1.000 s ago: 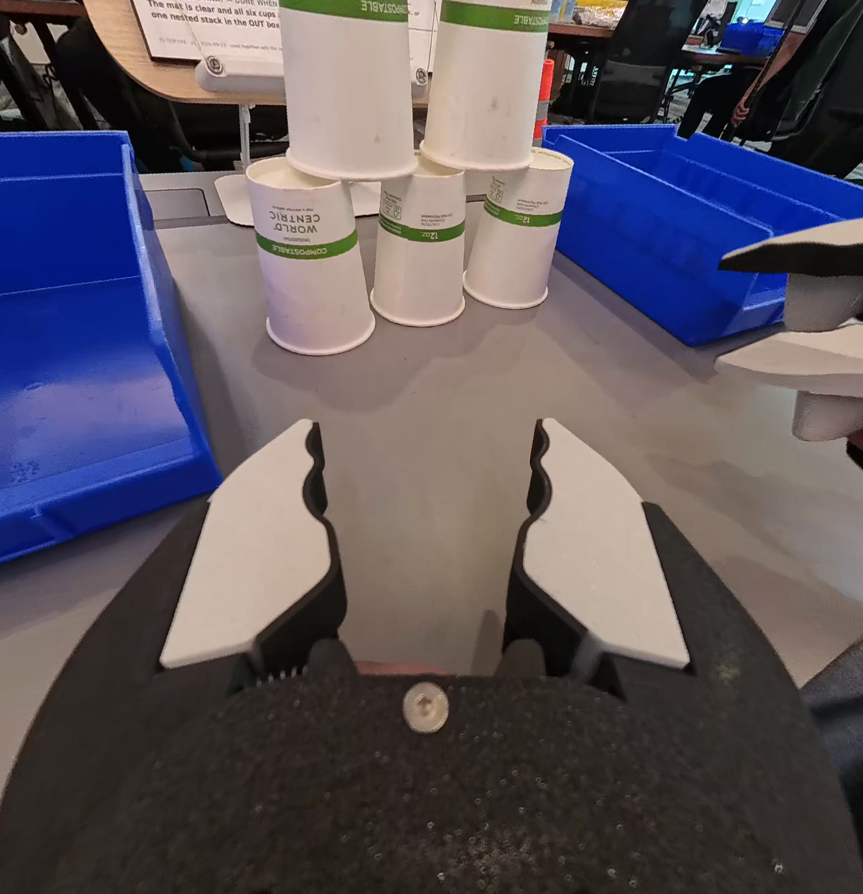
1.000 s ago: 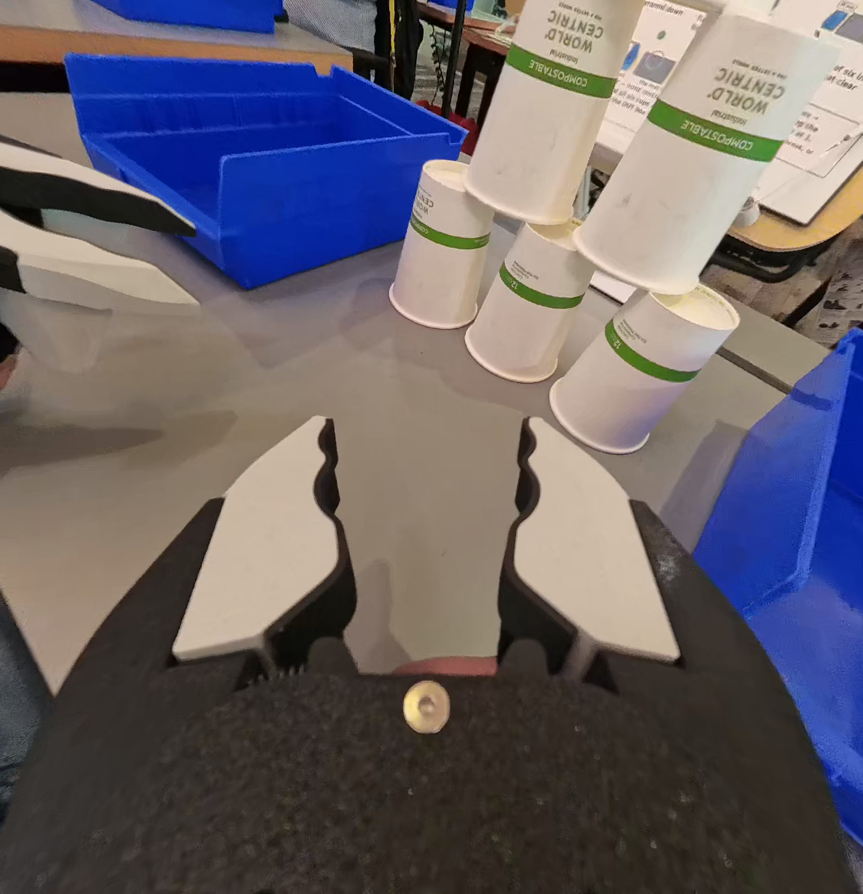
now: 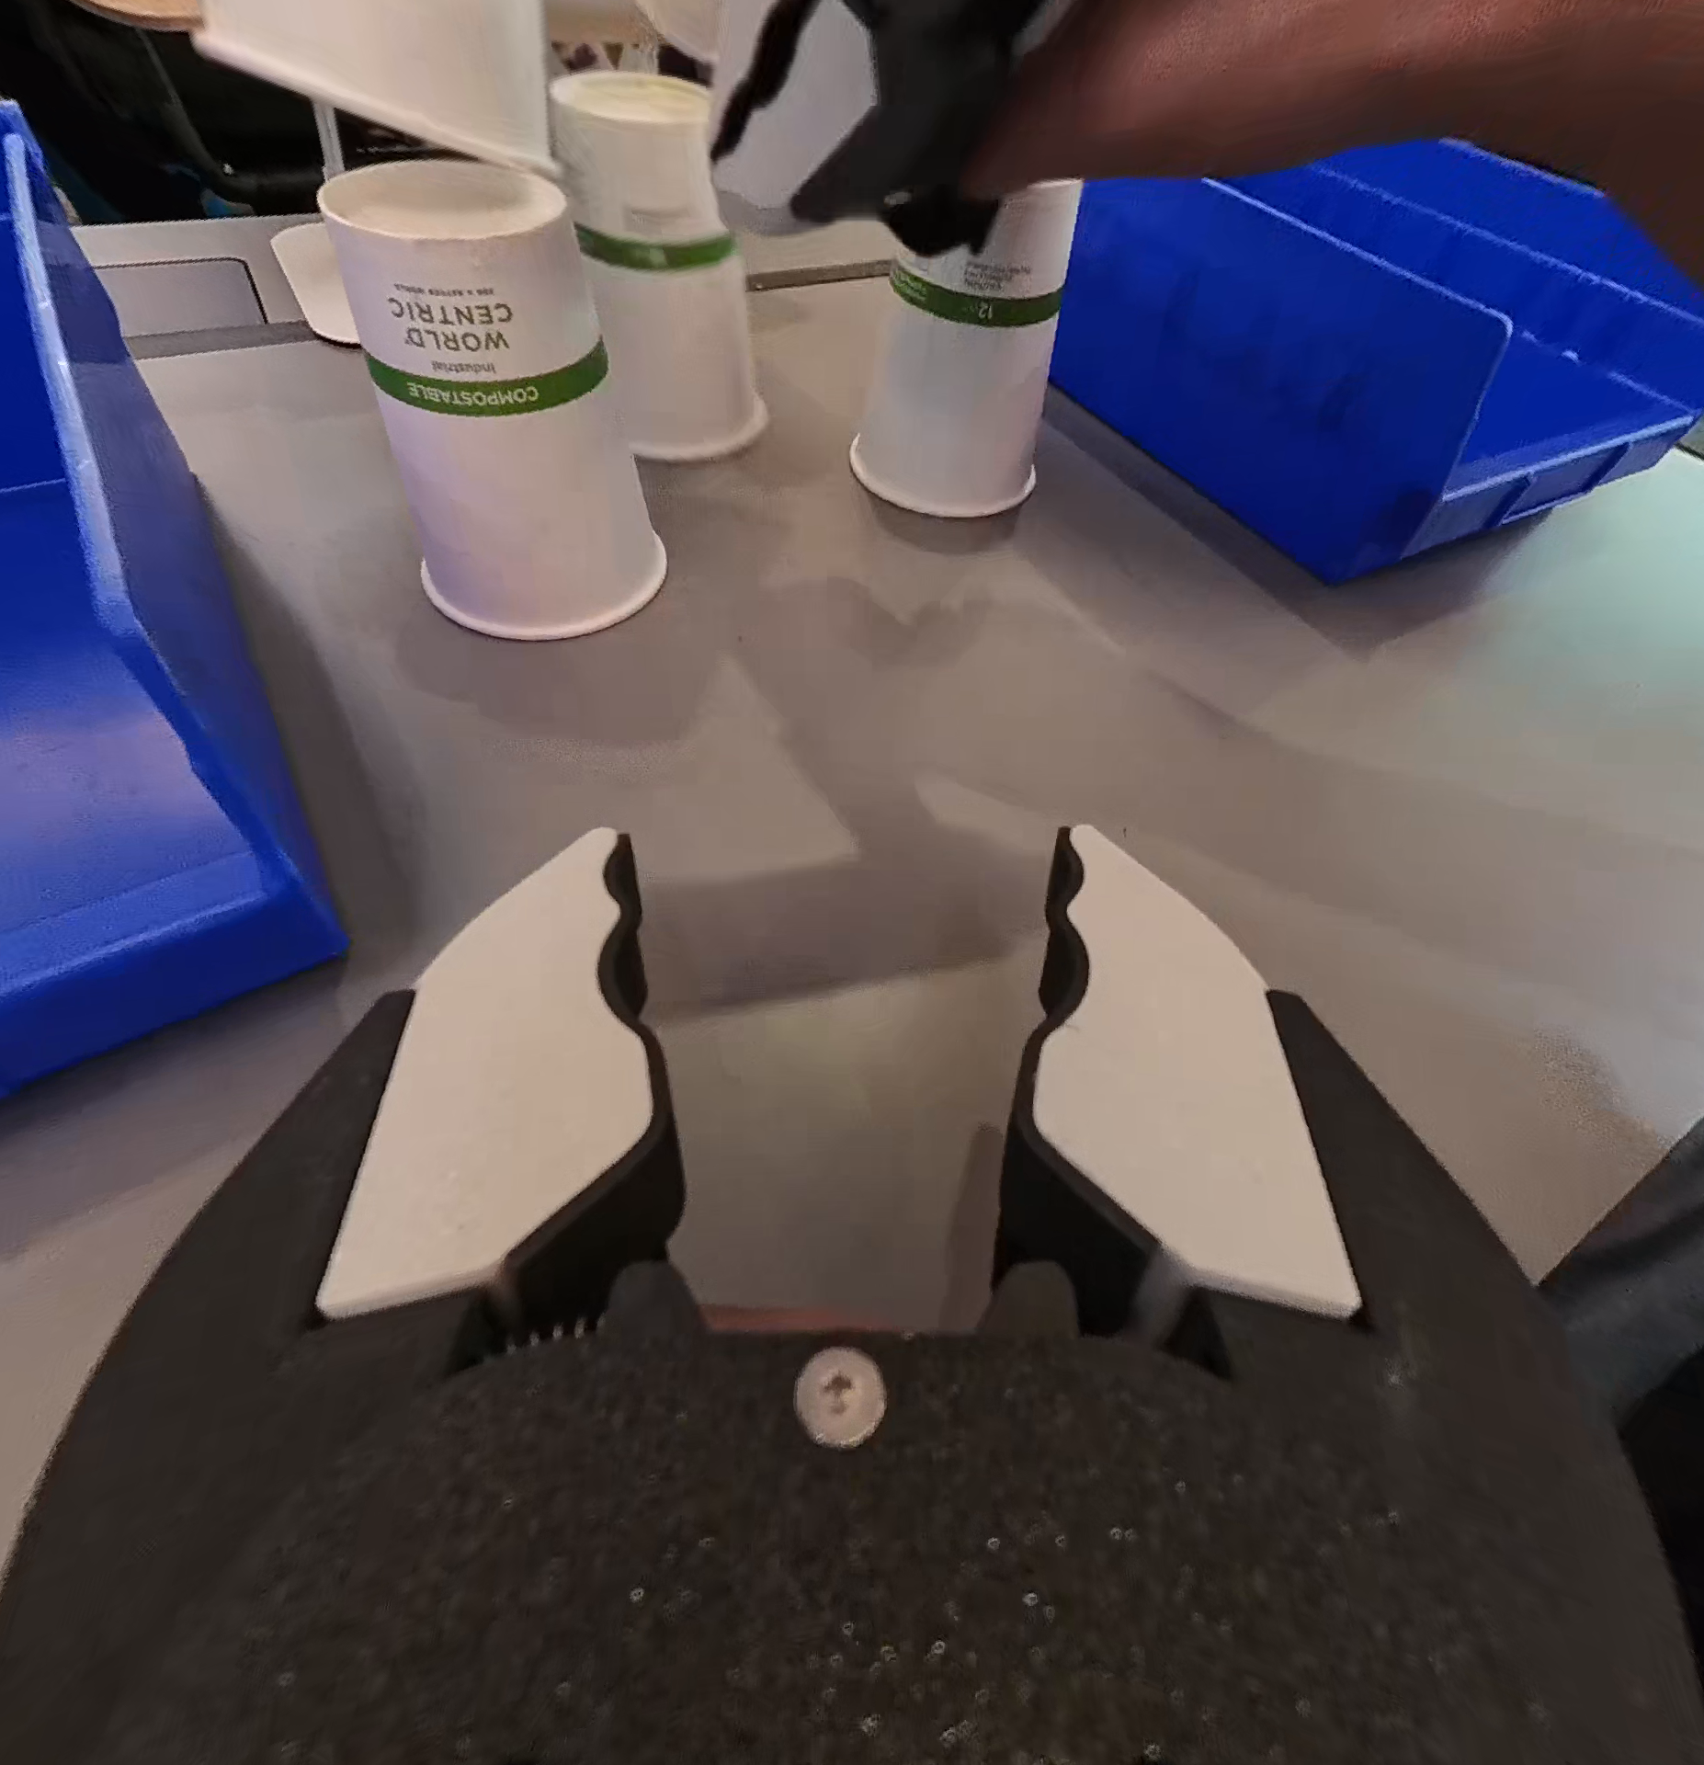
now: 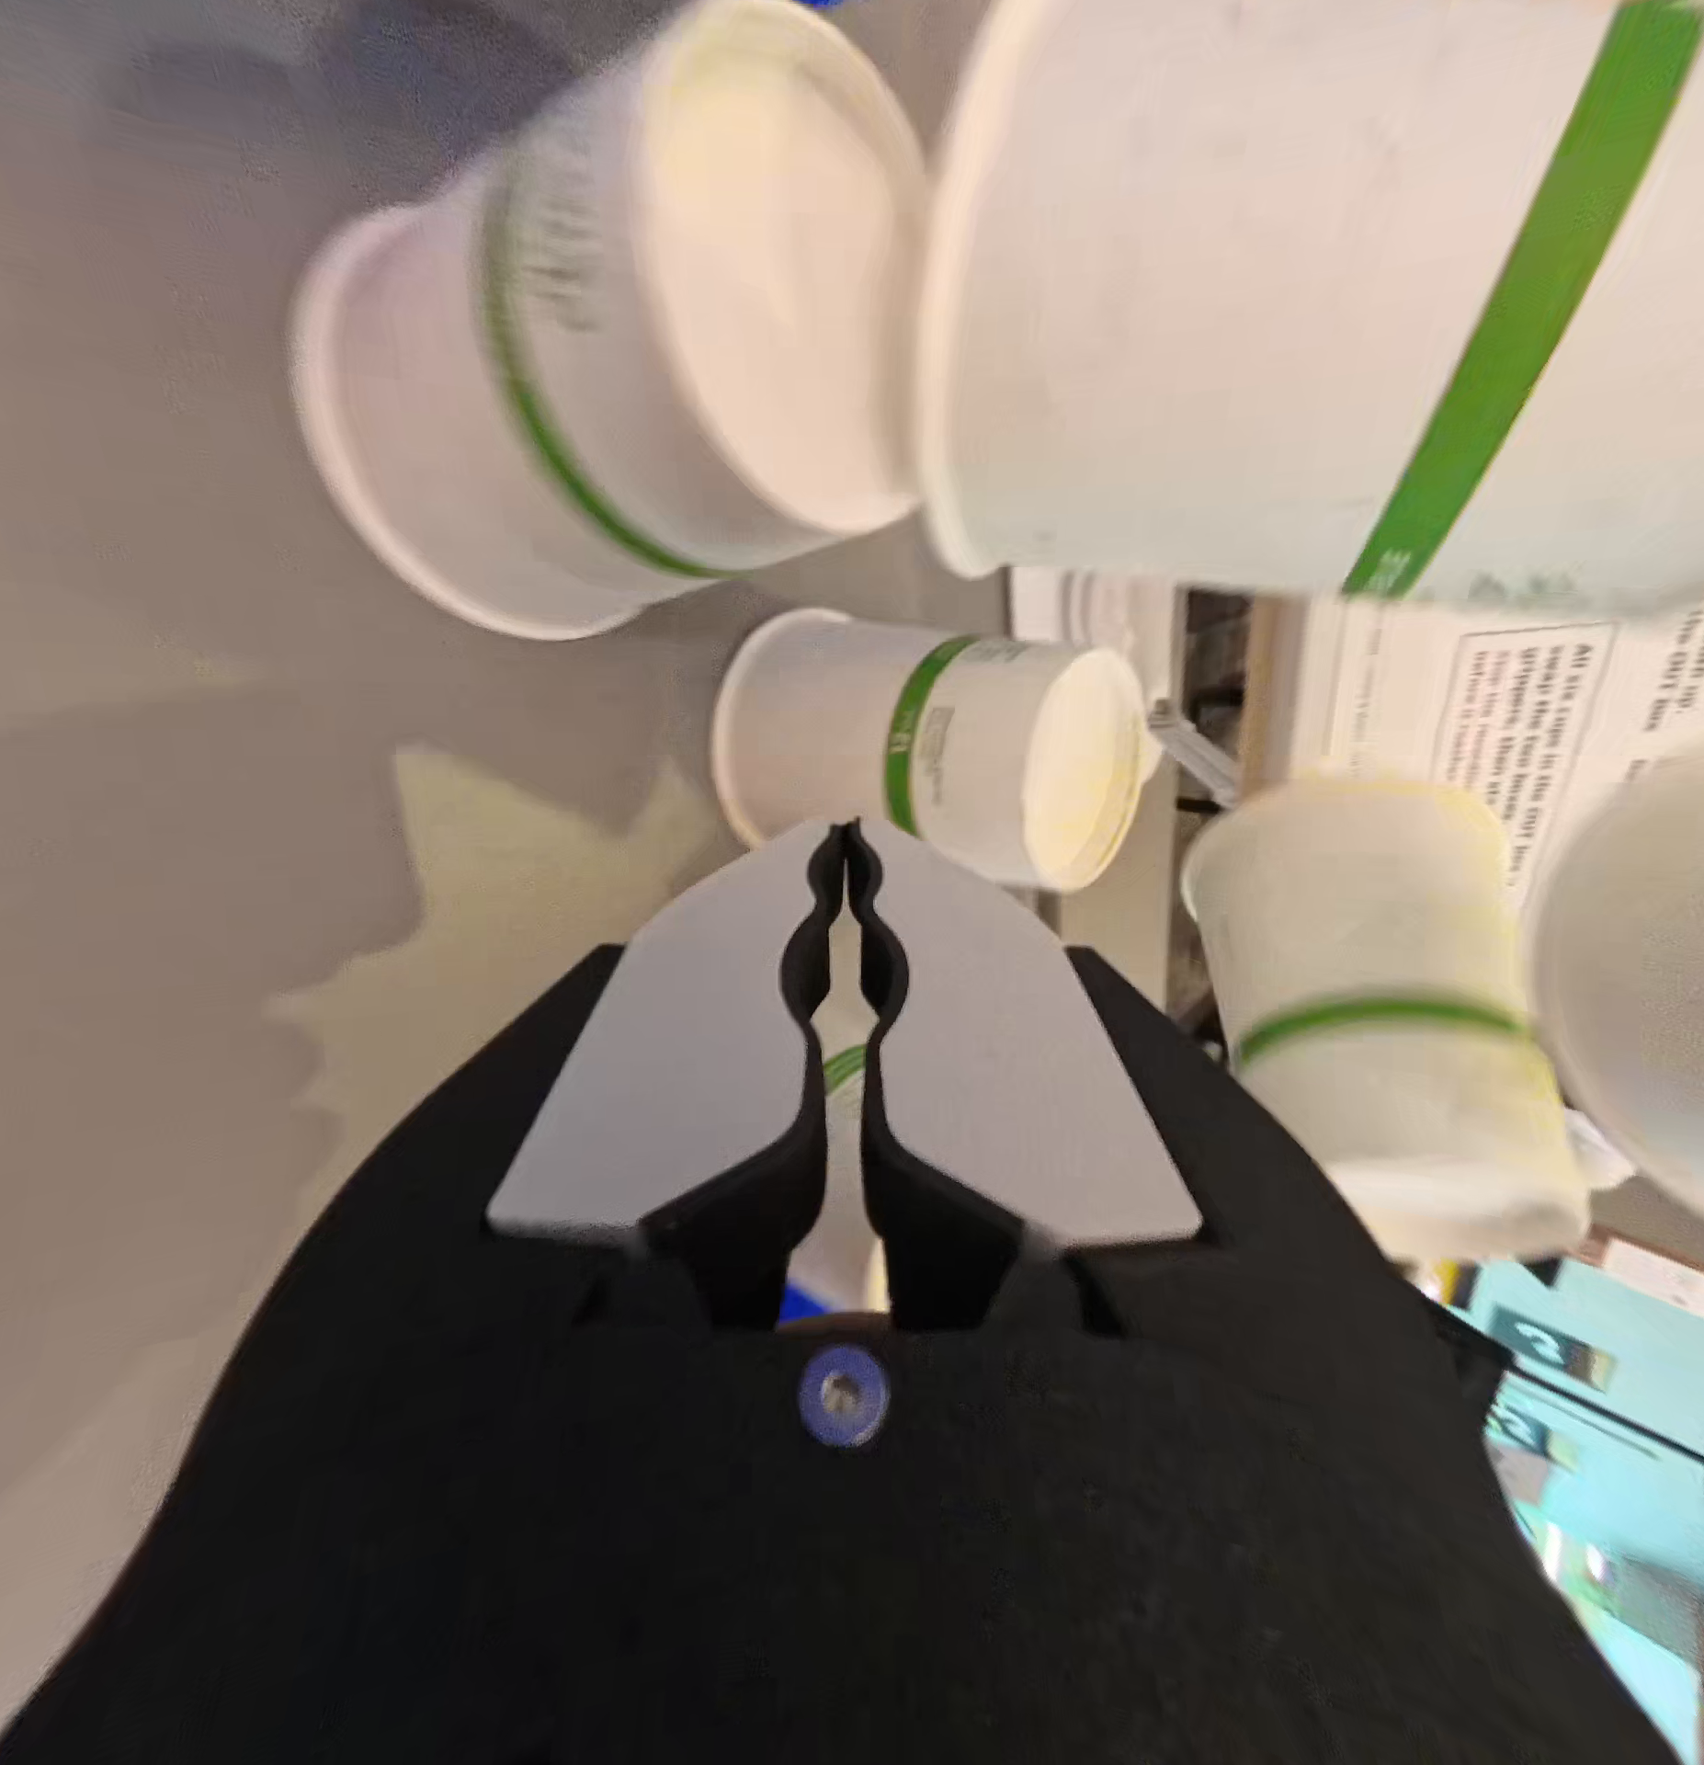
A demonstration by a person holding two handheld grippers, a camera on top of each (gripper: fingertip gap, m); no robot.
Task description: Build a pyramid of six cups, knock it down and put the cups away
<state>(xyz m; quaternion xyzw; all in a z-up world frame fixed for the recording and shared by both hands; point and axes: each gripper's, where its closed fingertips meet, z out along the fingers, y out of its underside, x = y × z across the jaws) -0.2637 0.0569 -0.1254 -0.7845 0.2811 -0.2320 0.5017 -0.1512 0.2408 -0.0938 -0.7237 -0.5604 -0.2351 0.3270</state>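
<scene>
Just ahead of the right tongs [image 4: 843, 840], pressed together on nothing, cups [image 4: 934, 754] tumble; the left tongs [image 3: 843, 917], spread apart, sit farther back.

the right tongs [image 4: 843, 840], open beside the stack a second ago, are now closed and among the cups, the upper cup [image 3: 380, 76] tips off, and the bottom-row cups [image 3: 958, 353] stand spread apart.

Cups [image 3: 519, 449]: matt white paper w/ green band. Bins [image 3: 1383, 382]: glossy blue plastic. Tabletop [image 3: 1068, 726]: smooth grey, slight sheen. Left hand-held gripper [image 3: 843, 917]: rough black body.
</scene>
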